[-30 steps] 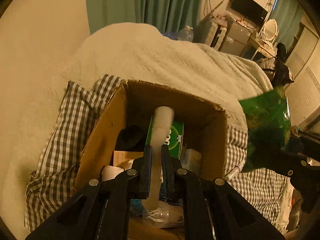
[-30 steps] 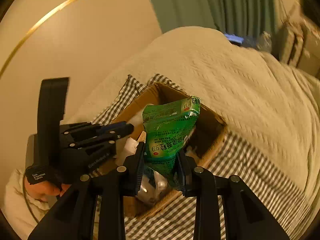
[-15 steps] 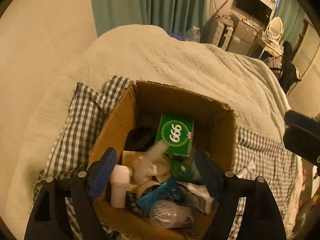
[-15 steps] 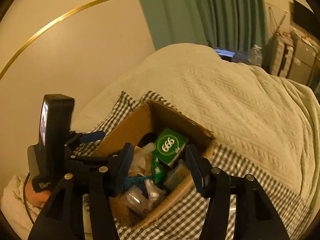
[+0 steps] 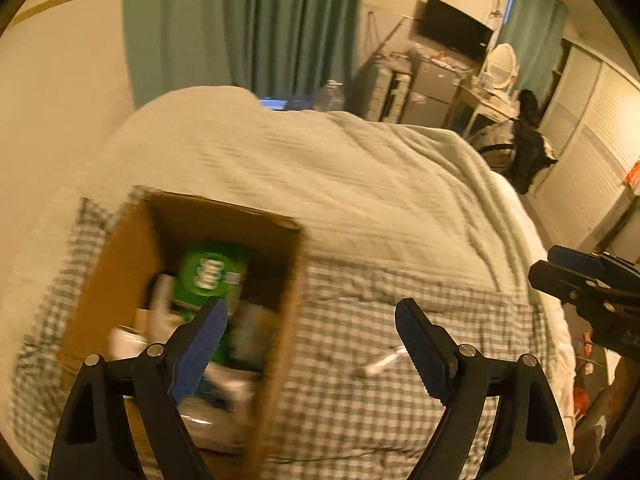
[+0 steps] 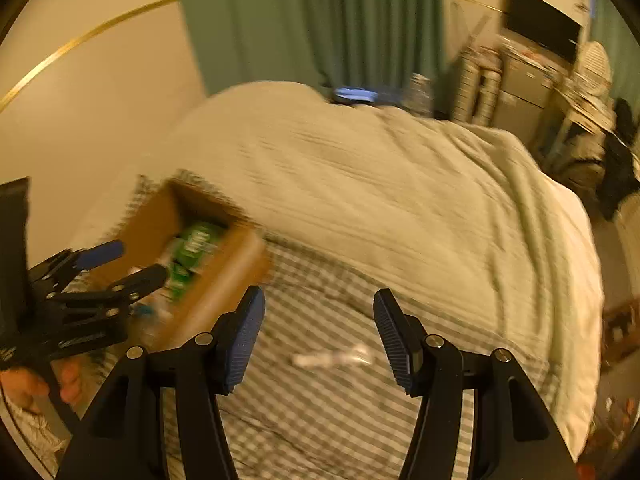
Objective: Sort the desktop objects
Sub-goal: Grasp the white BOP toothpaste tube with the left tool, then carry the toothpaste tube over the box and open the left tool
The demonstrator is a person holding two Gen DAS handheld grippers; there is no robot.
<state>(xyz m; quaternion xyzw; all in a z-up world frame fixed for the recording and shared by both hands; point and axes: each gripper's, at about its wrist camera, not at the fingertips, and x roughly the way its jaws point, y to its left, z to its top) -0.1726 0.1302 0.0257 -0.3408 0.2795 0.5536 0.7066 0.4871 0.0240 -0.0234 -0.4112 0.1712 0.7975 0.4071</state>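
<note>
Lying ahead of both my claws is a bed with a pale ribbed blanket (image 5: 320, 184) heaped over it, and nearer me a grey checked cloth (image 5: 360, 380) spread flat on it. Green curtains (image 5: 248, 28) hang behind the bed, and a dark screen (image 5: 454, 28) and a cluttered dresser stand at the far right of the room.

An open cardboard box (image 5: 280, 340) stands on the checked cloth, left of centre in both views. Inside it a green packet with white print (image 5: 208, 272) leans toward the back wall, with pale bottles and wrappers blurred beneath it; I cannot tell them apart.

A small white tube (image 6: 332, 358) lies loose on the checked cloth, outside the box to its right, with nothing around it.

My left claw (image 5: 308, 344) has its jaws wide and opening further, nothing between them; one blue pad overlaps the box's right wall. My right claw (image 6: 318, 336) has its jaws apart and empty, with the white tube showing through the gap
</note>
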